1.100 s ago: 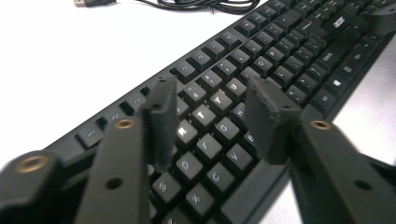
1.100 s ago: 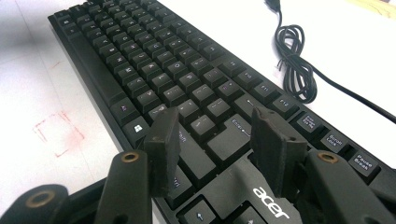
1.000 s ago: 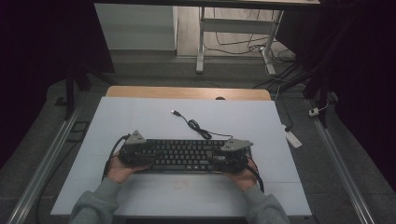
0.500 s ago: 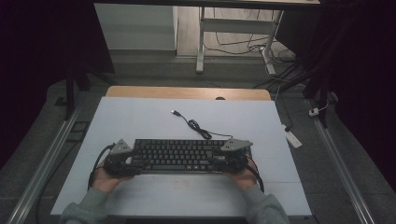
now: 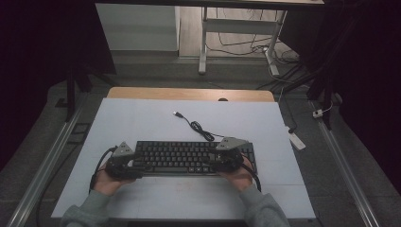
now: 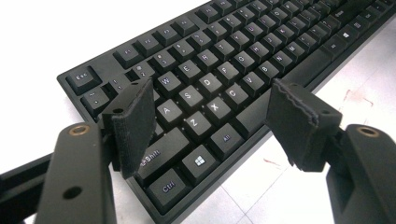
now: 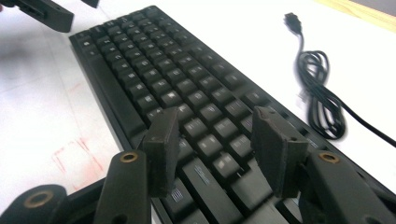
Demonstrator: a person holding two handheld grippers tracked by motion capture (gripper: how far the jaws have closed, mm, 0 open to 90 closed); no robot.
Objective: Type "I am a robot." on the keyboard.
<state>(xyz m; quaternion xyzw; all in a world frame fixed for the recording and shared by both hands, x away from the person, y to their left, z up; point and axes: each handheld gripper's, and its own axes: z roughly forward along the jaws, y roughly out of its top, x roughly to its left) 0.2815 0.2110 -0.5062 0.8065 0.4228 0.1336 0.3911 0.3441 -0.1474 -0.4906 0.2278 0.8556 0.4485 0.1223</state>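
A black keyboard (image 5: 179, 156) lies flat on the white table top, and its coiled cable (image 5: 198, 127) runs back to a loose USB plug (image 5: 177, 114). My left gripper (image 5: 135, 165) is at the keyboard's left end. In the left gripper view the left gripper (image 6: 212, 93) has just been opening; its pads (image 6: 135, 121) stand apart over the keyboard's (image 6: 219, 70) corner keys without pressing. My right gripper (image 5: 213, 163) is over the keyboard's right part. In the right gripper view the right gripper (image 7: 215, 114) hangs open above the keys (image 7: 187, 88), beside the cable (image 7: 322, 93).
The white table top (image 5: 142, 118) has a wooden strip (image 5: 189, 93) along its far edge. A white power strip (image 5: 297, 140) lies on the floor to the right. Metal rails (image 5: 42, 165) run along both sides of the table.
My left gripper has slid left, from on top of the keyboard's left end to its left edge, and its jaws stand wider. The right gripper and the keyboard stay put.
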